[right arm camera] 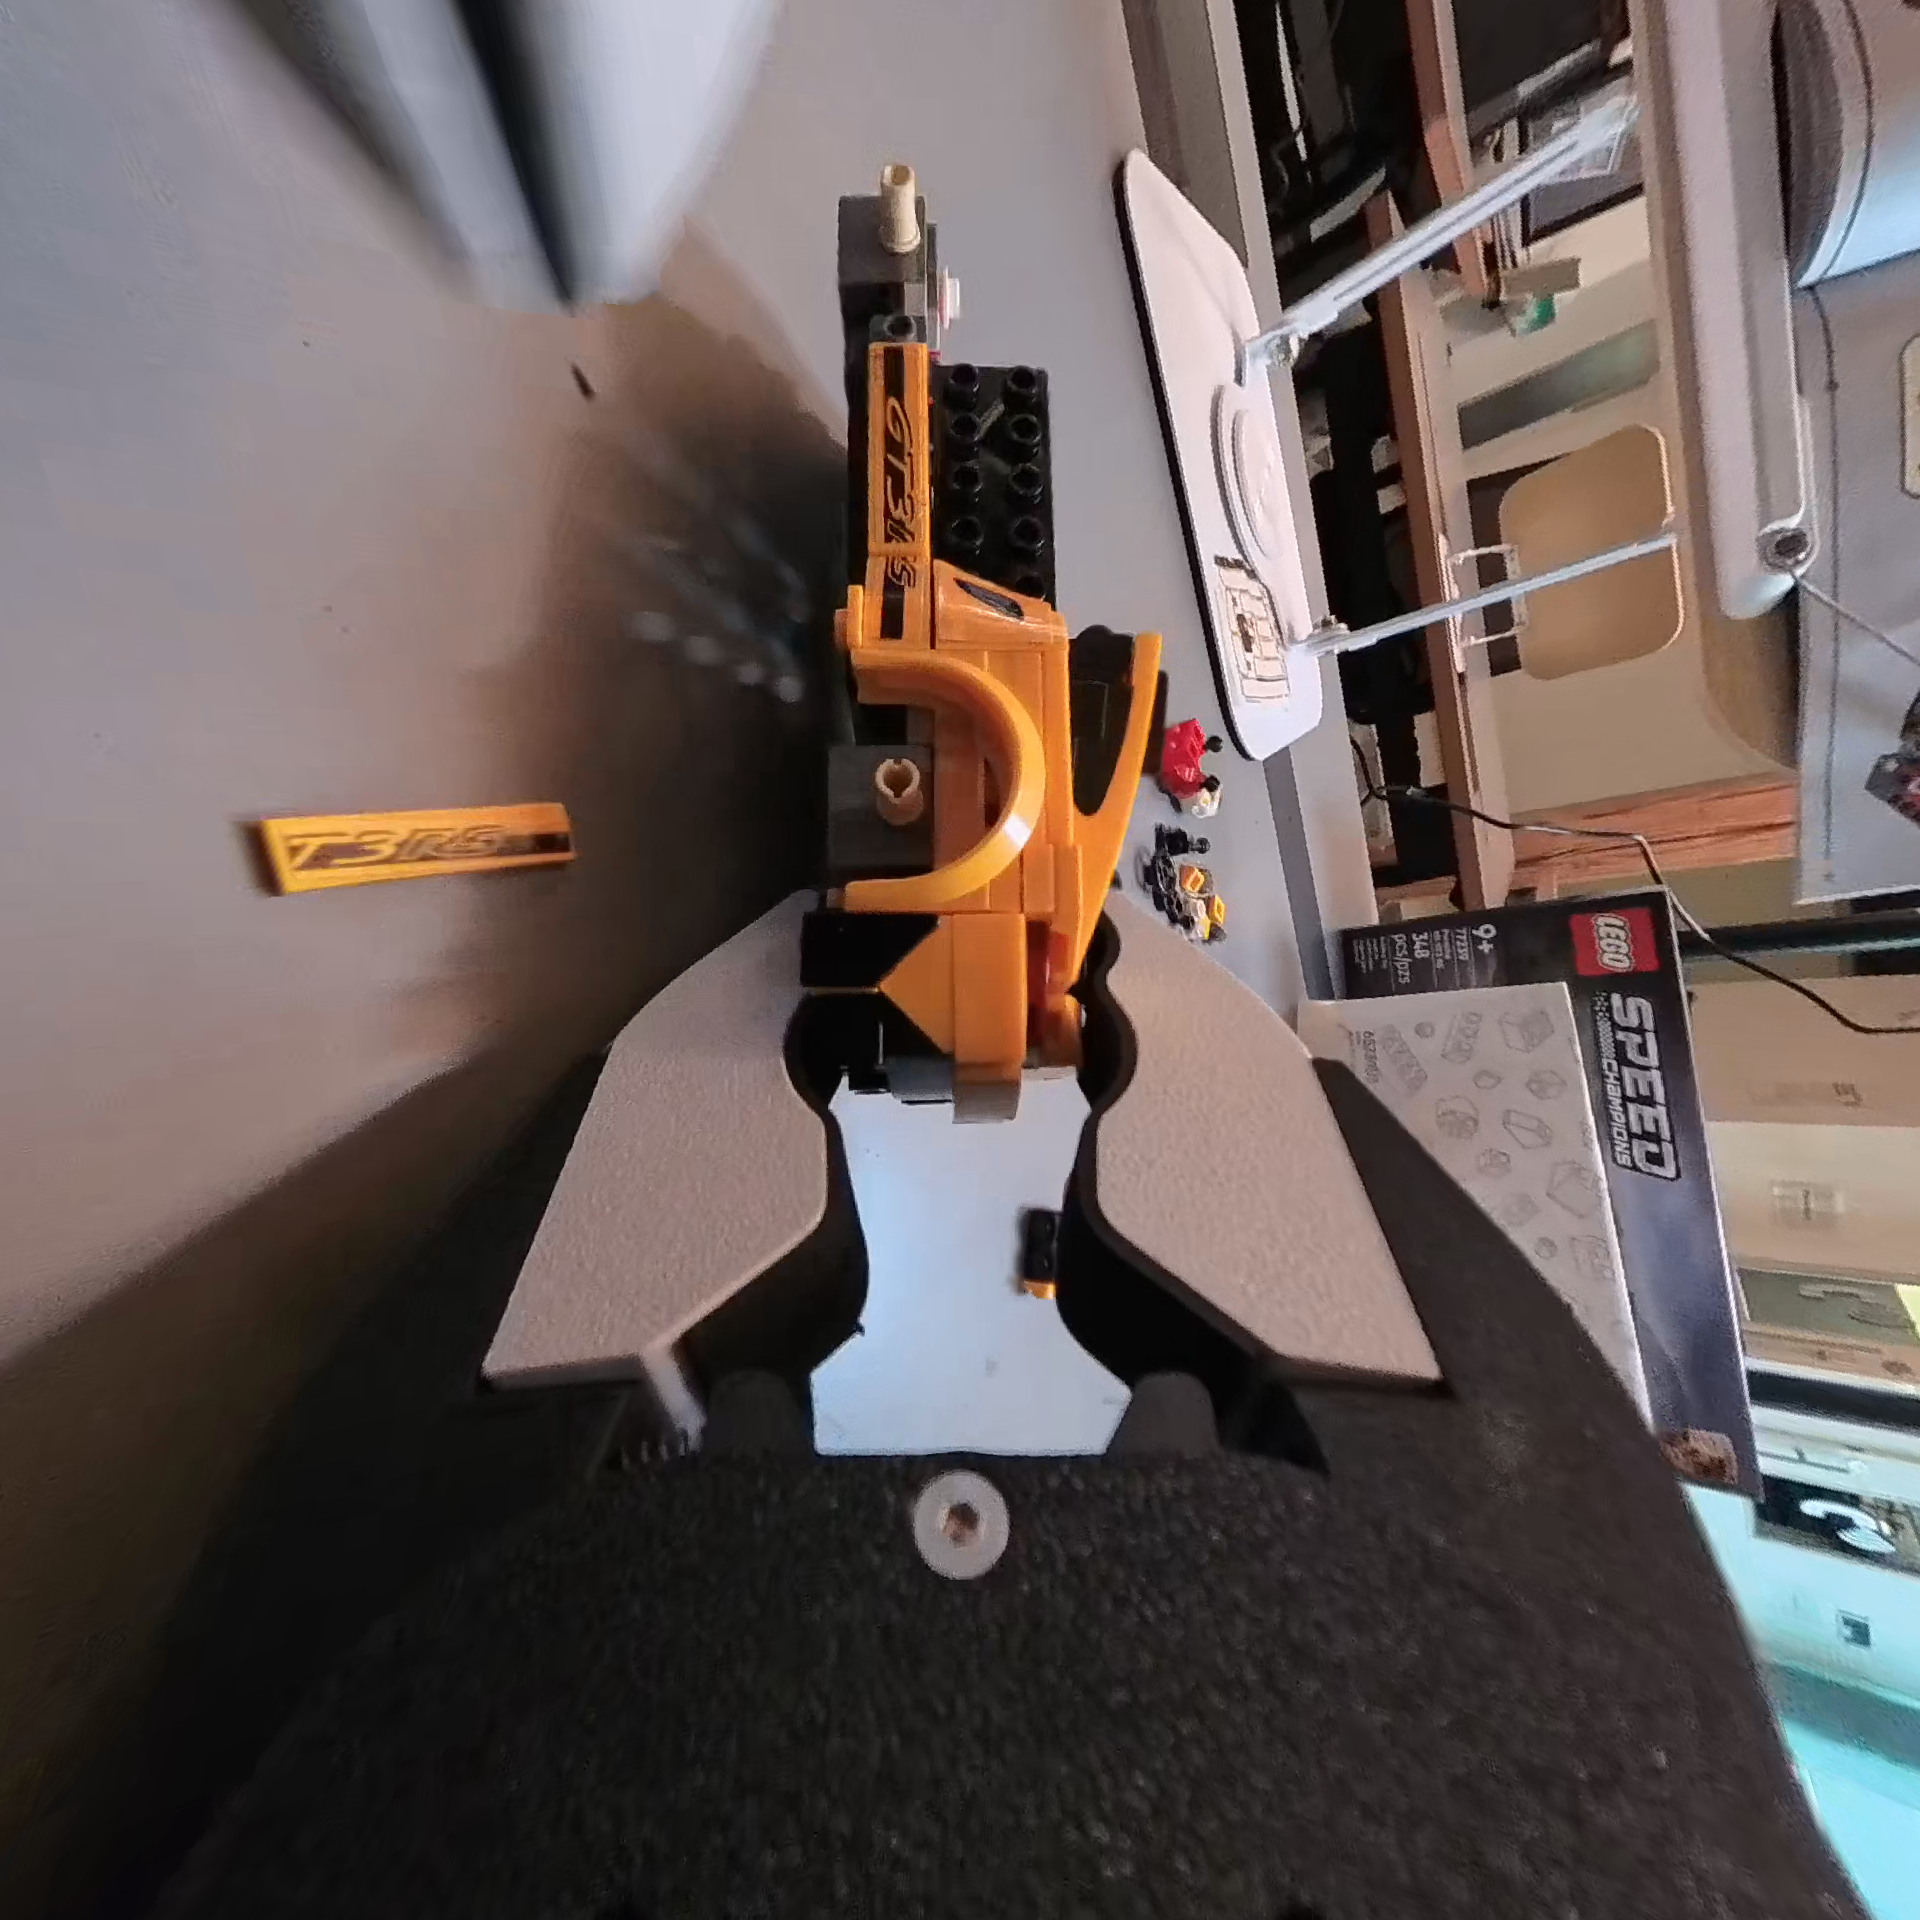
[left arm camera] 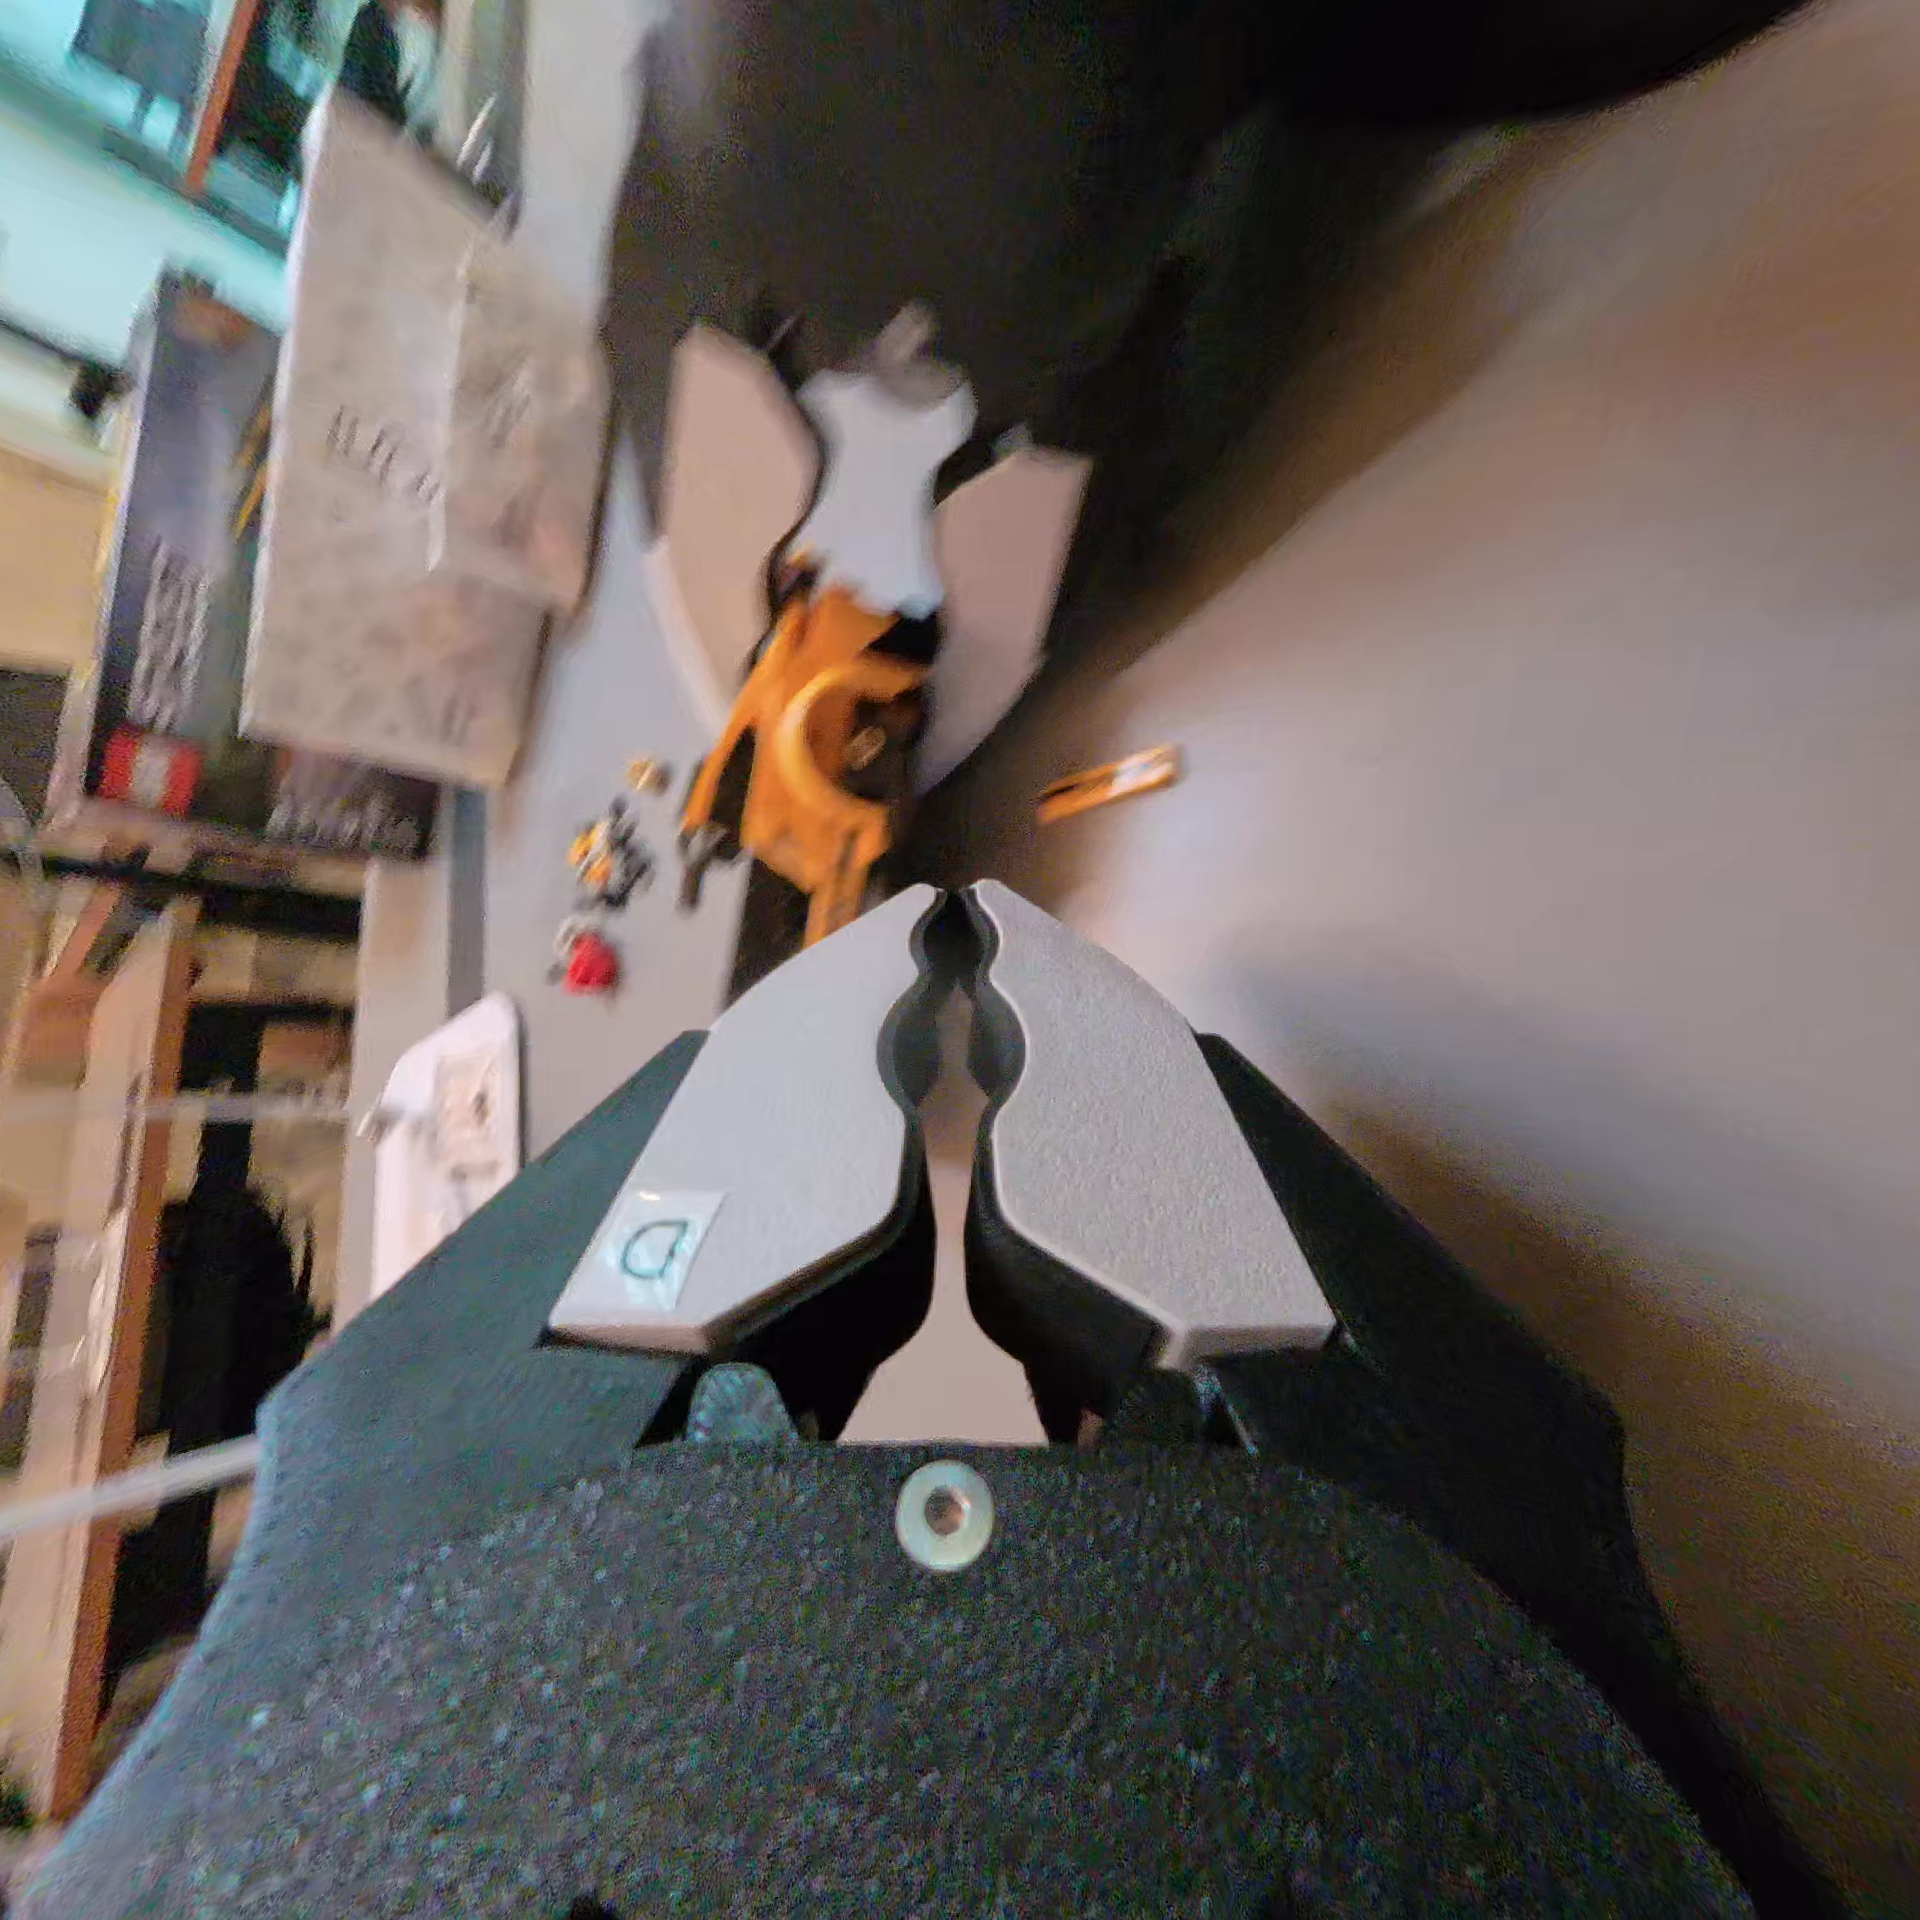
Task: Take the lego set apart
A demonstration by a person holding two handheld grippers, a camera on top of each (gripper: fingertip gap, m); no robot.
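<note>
R gripper [right arm camera: 945,997] clamped on orange lego car [right arm camera: 956,727]; L gripper [left arm camera: 958,904] closed, empty.

White tray [right arm camera: 1184,343] in the upper centre of the right wrist view; white lamp arms [right arm camera: 1455,208] and wooden shelving [right arm camera: 1455,831] at right.

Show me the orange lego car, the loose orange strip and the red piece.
orange lego car [right arm camera: 956,727]: right wrist view, on its curved wheel arch.
loose orange strip [right arm camera: 416,847]: right wrist view, mid-length on its top face.
red piece [right arm camera: 1184,750]: right wrist view, its red body.
</note>
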